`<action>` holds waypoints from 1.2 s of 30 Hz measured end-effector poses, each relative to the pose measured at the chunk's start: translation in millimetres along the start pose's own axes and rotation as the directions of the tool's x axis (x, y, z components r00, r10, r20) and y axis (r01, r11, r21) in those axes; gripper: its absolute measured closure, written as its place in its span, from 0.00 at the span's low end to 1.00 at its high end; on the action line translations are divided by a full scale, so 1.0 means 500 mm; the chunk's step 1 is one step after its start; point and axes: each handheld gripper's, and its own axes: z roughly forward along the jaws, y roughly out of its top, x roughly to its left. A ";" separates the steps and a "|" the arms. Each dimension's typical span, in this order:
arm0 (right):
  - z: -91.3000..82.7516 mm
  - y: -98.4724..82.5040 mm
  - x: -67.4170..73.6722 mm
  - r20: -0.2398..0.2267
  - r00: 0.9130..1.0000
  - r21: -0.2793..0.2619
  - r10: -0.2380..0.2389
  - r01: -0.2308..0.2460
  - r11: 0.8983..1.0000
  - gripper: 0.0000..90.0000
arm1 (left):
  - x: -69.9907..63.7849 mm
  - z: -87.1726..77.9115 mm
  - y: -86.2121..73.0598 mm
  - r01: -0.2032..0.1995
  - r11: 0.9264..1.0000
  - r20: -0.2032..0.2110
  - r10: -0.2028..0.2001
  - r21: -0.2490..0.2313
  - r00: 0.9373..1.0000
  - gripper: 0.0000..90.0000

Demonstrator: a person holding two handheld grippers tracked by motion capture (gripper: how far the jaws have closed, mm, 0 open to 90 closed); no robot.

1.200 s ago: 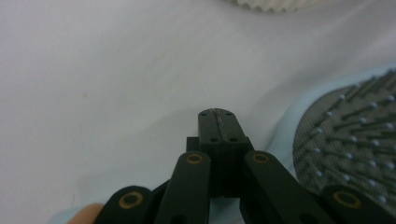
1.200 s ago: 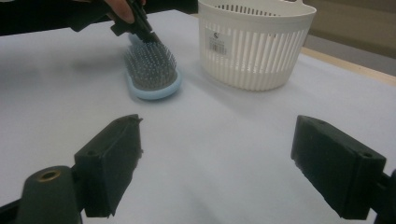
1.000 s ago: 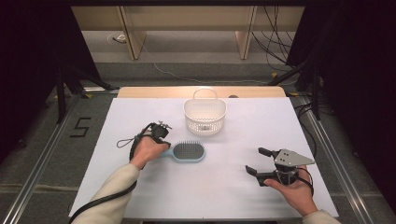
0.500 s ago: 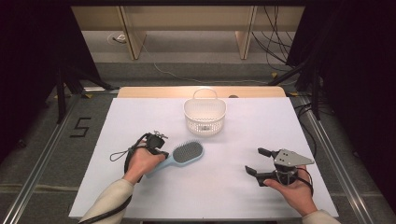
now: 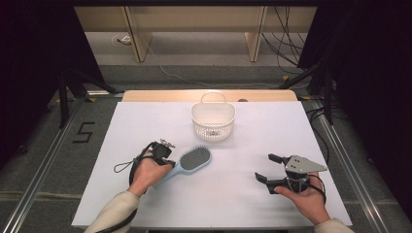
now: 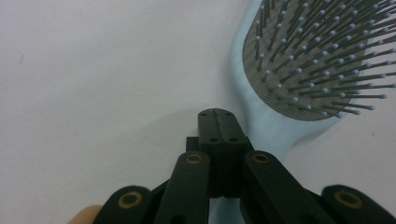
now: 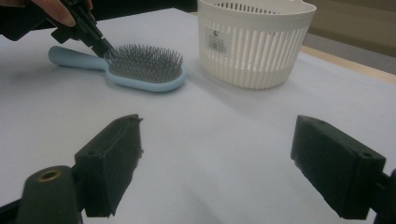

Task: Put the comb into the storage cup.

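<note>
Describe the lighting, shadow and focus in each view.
High view: white table brightly lit, surroundings dark, slightly soft. Left gripper view: hairbrush bristles fairly sharp, the shut left gripper casts a soft grey shadow. Right gripper view: the open right gripper is near and slightly blurred, basket clearer.

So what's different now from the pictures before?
The light blue plastic hairbrush swung round on the table: it lay sideways, and now its bristle head points up toward the white slotted plastic basket. The left tongs, shut, slid down toward the person beside the brush's neck, seemingly nudging it rather than holding it. The right tongs, open, and the basket stayed put.
</note>
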 end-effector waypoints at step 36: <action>-0.004 0.001 0.002 -0.026 1.000 -0.027 0.009 -0.010 1.000 0.19 | 0.043 -0.085 -0.059 -0.057 0.938 0.023 0.069 -0.343 0.997 0.00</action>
